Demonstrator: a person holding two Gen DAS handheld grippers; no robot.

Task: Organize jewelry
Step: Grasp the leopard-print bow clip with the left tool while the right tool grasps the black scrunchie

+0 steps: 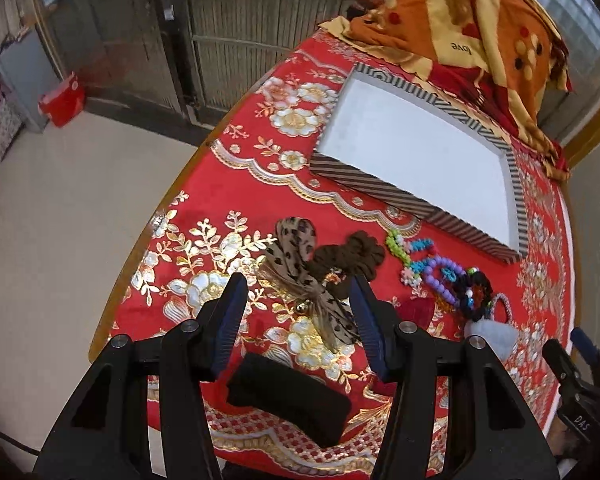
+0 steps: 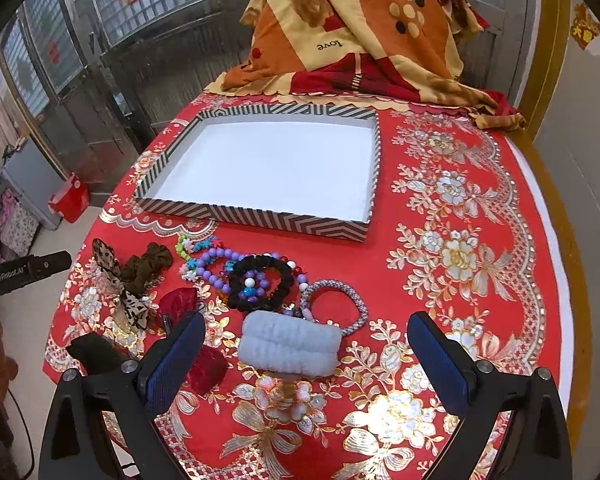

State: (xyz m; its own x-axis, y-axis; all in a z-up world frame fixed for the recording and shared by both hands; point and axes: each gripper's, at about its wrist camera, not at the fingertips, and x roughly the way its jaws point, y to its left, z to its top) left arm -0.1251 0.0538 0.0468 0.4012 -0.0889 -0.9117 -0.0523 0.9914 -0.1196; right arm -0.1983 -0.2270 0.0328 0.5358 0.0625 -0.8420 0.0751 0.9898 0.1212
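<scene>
An empty striped tray with a white floor (image 2: 256,222) (image 1: 364,196) lies on the red floral tablecloth. In front of it lie hair ties and bracelets: a leopard bow (image 1: 296,268) (image 2: 116,280), a brown scrunchie (image 1: 352,258) (image 2: 146,266), purple beads (image 2: 212,268), a black scrunchie (image 2: 260,280), a silver rope bracelet (image 2: 340,304), a pale blue fluffy band (image 2: 288,346), a red clip (image 2: 206,366) and a black band (image 1: 288,400). My left gripper (image 1: 300,312) is open above the leopard bow. My right gripper (image 2: 304,356) is open around the pale blue band.
A folded orange and red blanket (image 2: 360,32) lies at the table's far end. The table's left edge (image 1: 140,236) drops to a pale floor. A red box (image 1: 62,98) stands on the floor by metal doors.
</scene>
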